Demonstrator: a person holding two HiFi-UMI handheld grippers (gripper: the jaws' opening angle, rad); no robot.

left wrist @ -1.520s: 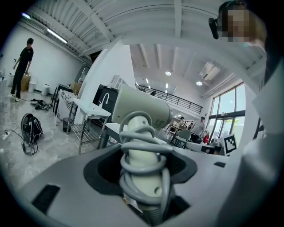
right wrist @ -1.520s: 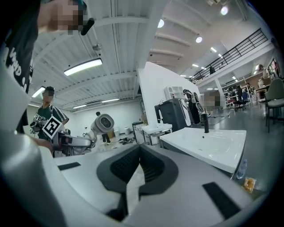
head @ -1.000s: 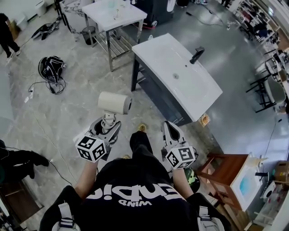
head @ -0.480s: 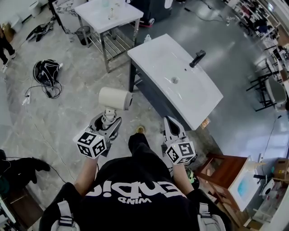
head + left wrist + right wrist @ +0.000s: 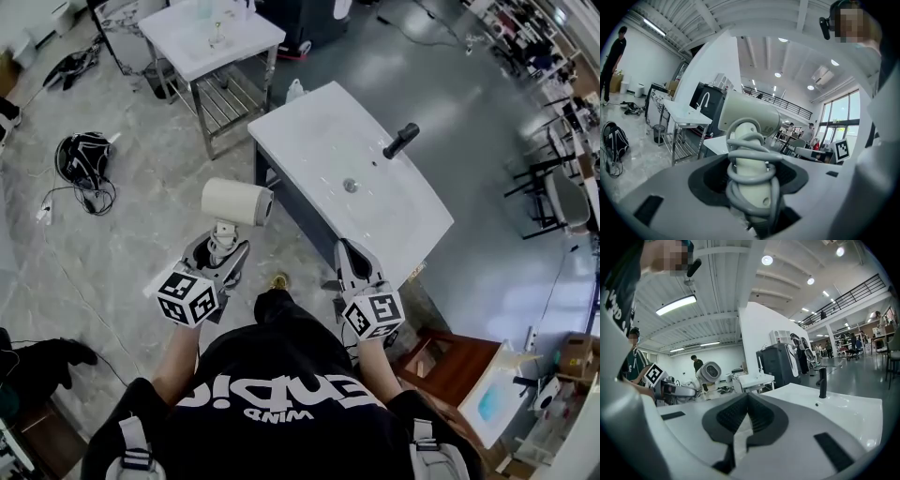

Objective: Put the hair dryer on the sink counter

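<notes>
While your left gripper [image 5: 223, 251] clamps the hair dryer [image 5: 234, 201] (right gripper [image 5: 354, 264]: jaws closed, empty), it isn't yet on the sink counter [image 5: 314, 141].

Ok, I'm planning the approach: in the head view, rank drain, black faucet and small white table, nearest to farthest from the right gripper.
1. Drain, on the sink counter just ahead of the right gripper.
2. Black faucet, farther on, at its back edge.
3. Small white table, far upper left.
</notes>
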